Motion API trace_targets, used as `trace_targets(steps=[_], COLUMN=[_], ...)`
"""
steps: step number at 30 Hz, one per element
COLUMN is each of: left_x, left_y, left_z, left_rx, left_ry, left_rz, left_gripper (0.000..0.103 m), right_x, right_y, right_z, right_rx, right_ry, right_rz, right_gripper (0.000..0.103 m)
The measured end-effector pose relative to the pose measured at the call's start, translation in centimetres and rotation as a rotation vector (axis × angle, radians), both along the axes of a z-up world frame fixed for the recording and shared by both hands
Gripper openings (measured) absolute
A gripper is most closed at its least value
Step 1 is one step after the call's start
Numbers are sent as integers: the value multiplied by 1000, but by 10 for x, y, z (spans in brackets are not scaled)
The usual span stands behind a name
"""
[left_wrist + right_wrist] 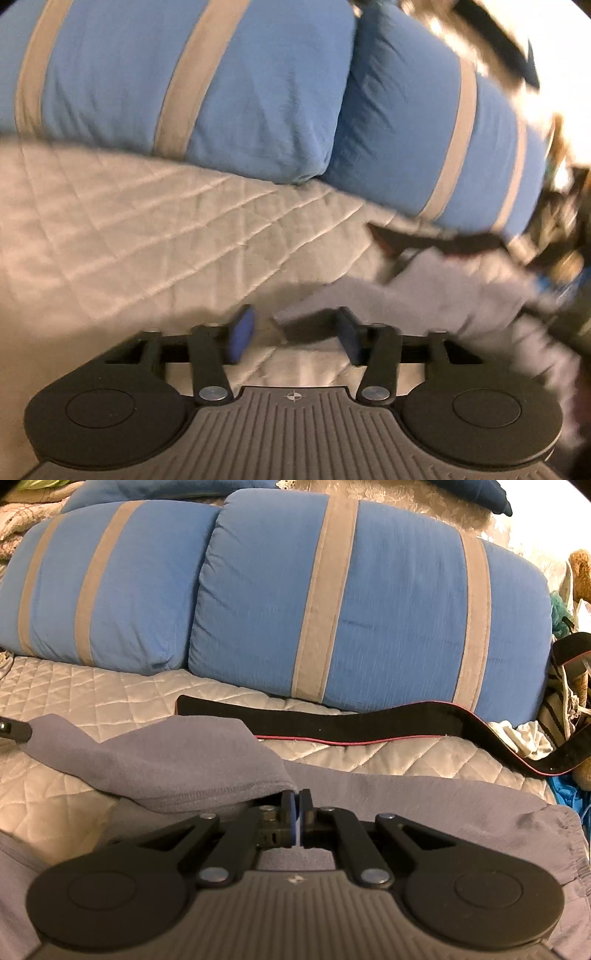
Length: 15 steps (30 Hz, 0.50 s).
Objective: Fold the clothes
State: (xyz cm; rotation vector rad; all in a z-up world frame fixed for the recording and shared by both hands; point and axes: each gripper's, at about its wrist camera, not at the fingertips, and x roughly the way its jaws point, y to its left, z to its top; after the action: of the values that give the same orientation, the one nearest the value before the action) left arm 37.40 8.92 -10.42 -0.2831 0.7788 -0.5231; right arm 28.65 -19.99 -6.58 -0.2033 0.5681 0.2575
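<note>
A quilted bedspread point(92, 694) covers the surface, with two blue pillows point(369, 609) with grey stripes lying along its far side and a black strap point(332, 723) (edged in red) stretched just in front of them, its right end running off toward the cluttered right edge of the bed. The grey garment point(443, 805) lies near and to the right, one fold lifted up to the left; the right gripper point(297, 812) is closed, with that fold's hem at its tips. The left gripper point(295, 332) has its jaws apart over bare quilt, its right finger point(349, 332) against a corner of the grey cloth, with open bedspread to its left.
</note>
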Motion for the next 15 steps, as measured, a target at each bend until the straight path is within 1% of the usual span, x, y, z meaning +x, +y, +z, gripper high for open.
trace_targets(steps=[2, 4, 5, 6, 8, 10, 11, 13, 15], left_x=[-2, -8, -12, -18, -30, -39, -40, -36, -26], left_y=[4, 4, 4, 5, 6, 7, 7, 8, 6], left_z=[5, 16, 25, 35, 61, 86, 97, 105, 97], left_rx=[-46, -35, -44, -68, -118, -136, -121, -77, 40], left_ry=[10, 10, 20, 26, 35, 44, 53, 80, 78], left_rz=[-1, 9, 23, 30, 20, 14, 28, 77, 105], left_gripper=[3, 3, 3, 3, 3, 3, 3, 3, 4], right_x=[0, 0, 0, -1, -2, -3, -4, -5, -7], right_y=[-1, -1, -2, -3, -4, -3, -2, 1, 7], right_z=[0, 0, 1, 2, 4, 5, 5, 5, 5], right_rx=[5, 14, 20, 27, 38, 46, 49, 58, 54], right_ry=[3, 4, 1, -3, -12, -16, -16, -14, -22], right_rz=[1, 3, 4, 6, 7, 9, 14, 33, 59], right_gripper=[2, 2, 2, 2, 2, 2, 2, 2, 2])
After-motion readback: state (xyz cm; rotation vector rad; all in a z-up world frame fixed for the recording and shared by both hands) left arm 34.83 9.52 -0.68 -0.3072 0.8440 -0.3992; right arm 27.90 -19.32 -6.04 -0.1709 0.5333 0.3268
